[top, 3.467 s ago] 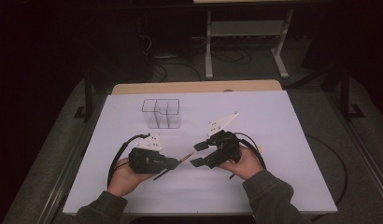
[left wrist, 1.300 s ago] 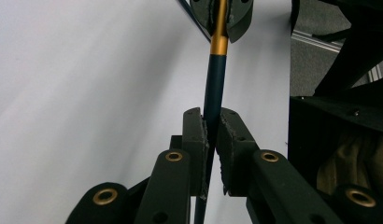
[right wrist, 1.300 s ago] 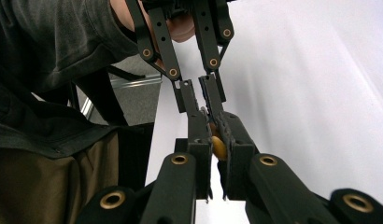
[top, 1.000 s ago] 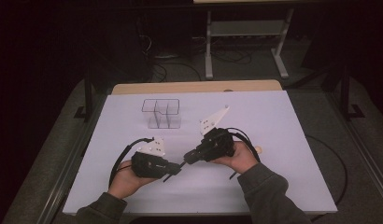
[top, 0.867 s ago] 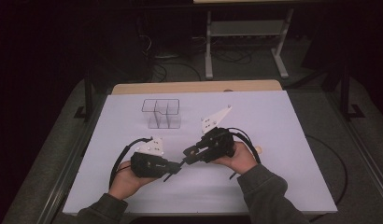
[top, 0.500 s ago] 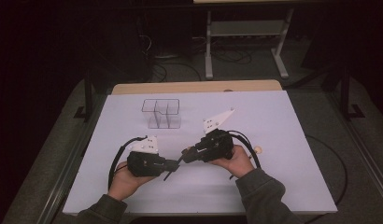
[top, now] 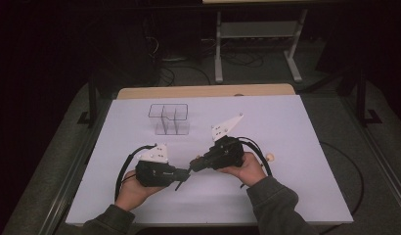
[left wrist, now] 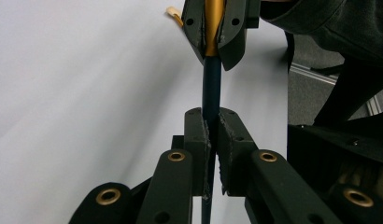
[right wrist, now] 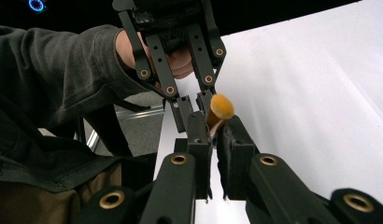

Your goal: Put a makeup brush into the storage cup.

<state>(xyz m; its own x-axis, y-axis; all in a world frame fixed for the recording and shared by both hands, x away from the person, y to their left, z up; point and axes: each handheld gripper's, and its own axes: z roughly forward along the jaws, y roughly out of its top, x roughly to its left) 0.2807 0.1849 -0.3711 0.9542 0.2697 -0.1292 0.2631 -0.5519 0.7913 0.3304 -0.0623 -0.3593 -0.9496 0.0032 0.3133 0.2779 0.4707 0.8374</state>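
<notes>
Right, thin pen sits mid-frame in the left gripper view, dark barrel clamped by left gripper, orange end clamped by right gripper. Both grippers fully closed on it. Prob light, stiff, slick; grip barrel near the join w/ cap.

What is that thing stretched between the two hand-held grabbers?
A thin stick, dark blue with an orange end. In the left gripper view it runs from the left gripper to the right gripper, both clamped on it.
</notes>
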